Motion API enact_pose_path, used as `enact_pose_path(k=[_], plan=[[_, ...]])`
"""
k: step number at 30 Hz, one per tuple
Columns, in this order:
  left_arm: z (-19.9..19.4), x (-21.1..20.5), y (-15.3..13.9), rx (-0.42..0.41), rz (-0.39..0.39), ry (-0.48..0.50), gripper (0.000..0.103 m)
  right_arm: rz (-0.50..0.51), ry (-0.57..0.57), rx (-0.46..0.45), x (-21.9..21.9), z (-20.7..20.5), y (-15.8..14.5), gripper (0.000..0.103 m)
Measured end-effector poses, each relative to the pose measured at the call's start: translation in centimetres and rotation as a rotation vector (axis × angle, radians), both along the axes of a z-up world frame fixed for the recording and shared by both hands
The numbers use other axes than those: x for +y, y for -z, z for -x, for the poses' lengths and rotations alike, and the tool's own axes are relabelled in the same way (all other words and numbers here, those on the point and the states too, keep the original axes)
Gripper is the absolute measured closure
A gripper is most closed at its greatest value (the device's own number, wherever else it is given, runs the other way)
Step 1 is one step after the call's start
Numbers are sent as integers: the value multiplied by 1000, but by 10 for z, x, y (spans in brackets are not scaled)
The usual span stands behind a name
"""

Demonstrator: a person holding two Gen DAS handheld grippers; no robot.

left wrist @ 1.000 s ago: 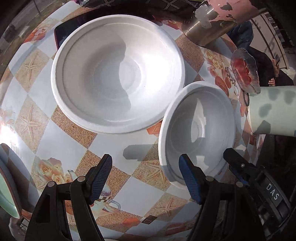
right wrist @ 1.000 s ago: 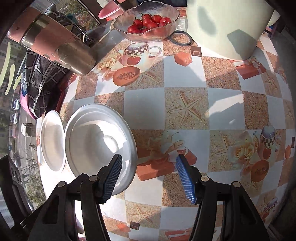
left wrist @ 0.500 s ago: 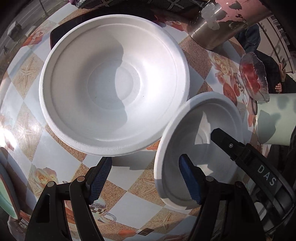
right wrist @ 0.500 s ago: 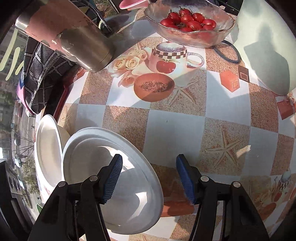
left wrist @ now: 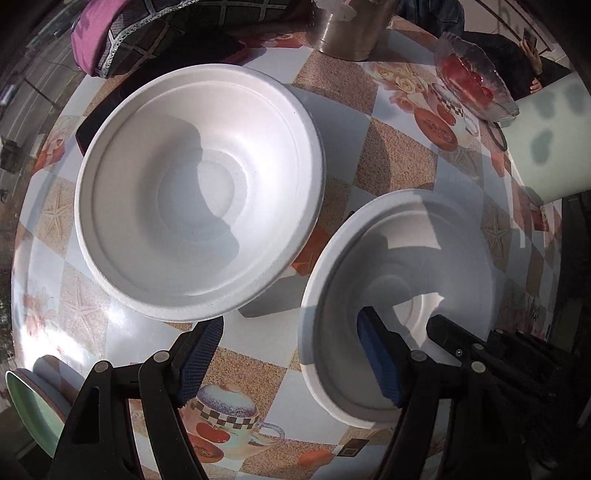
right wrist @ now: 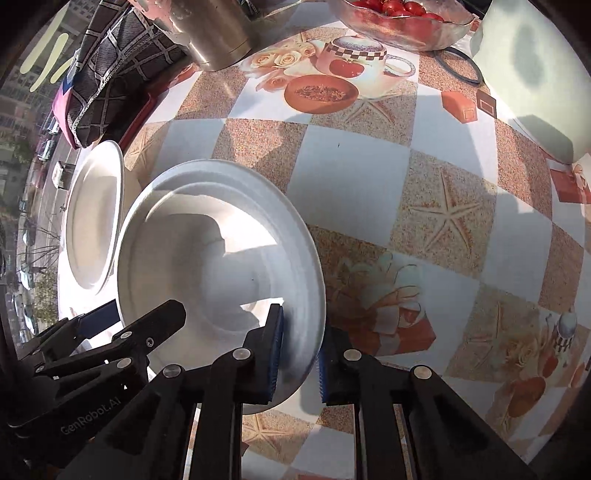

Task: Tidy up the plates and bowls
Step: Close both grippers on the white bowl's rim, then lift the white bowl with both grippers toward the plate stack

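1. Two white bowls (left wrist: 199,192) (left wrist: 399,302) sit mid-desk (right wrist: 351,177), side by side
2. Right tongs (right wrist: 297,354) pinch the nearer bowl's rim
3. Left tongs (left wrist: 291,354) gape, gripping nothing, straddling that bowl's other rim

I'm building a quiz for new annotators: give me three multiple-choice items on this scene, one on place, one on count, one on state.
1. Where does the glass dish of tomatoes sit?
A. At the table's far side, beside the pale container
B. Inside the larger bowl
C. Between the left tongs

2. How many white foam bowls show in the left wrist view?
A. One
B. Two
C. Four

3. How do the right tongs stand?
A. Wide open over bare tablecloth
B. Closed on the rim of the smaller bowl
C. Holding the steel tumbler

Answers:
1 A, it lies at the top edge next to the container.
2 B, the larger bowl and the smaller one.
3 B, the blue pads sit on either side of the rim.
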State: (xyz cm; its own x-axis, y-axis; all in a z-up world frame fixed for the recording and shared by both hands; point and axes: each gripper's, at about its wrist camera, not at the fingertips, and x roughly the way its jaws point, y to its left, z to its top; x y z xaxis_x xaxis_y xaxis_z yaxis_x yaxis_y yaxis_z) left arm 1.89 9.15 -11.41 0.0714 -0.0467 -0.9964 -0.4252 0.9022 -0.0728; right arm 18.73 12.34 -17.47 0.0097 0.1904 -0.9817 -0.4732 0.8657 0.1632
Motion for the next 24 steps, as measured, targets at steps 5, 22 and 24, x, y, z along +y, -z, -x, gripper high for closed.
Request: enact_pose_path(k=[5,22,24], plan=[[-2,-9,-2,9,16,57,25,2,-16,58,-12,27,4,85],[-1,-72,7,19,-45,350,66,19,102,58,-14,57,5,84],[8,-76,8,25,-37,373,65,14,112,78,-18,69,9,84]])
